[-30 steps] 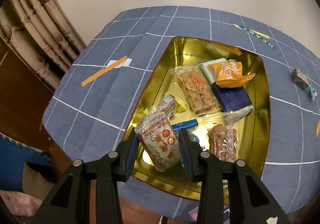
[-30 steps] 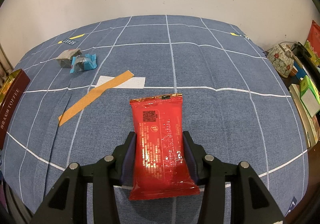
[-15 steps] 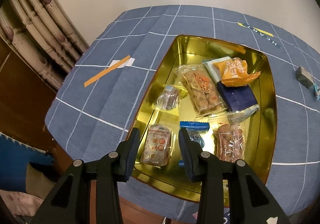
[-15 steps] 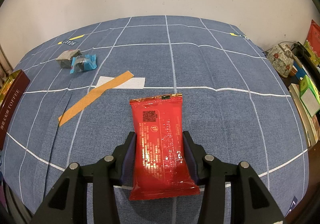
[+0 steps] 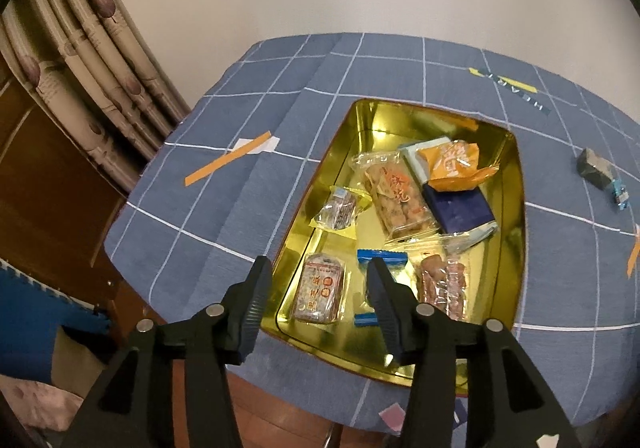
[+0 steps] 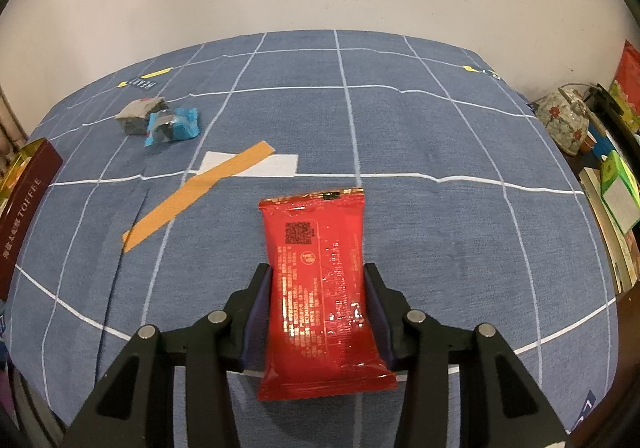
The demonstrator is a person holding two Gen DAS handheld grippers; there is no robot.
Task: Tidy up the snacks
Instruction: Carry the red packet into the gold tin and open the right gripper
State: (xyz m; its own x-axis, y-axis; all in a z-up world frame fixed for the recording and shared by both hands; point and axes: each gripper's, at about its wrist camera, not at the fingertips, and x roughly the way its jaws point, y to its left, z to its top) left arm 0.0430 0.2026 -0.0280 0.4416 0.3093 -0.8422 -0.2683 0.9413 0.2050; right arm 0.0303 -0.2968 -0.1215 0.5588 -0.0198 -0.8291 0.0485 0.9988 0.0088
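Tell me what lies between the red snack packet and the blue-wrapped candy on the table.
Right wrist view: an orange tape strip across a white label lies between the red snack packet and the blue-wrapped candy.

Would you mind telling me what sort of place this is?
Probably a lived-in room at home: a blue checked tablecloth, patterned beige curtains by a plain wall, and stacked books beside the table.

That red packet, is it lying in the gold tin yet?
No. The red packet is outside it, between the right gripper pads above the blue cloth.
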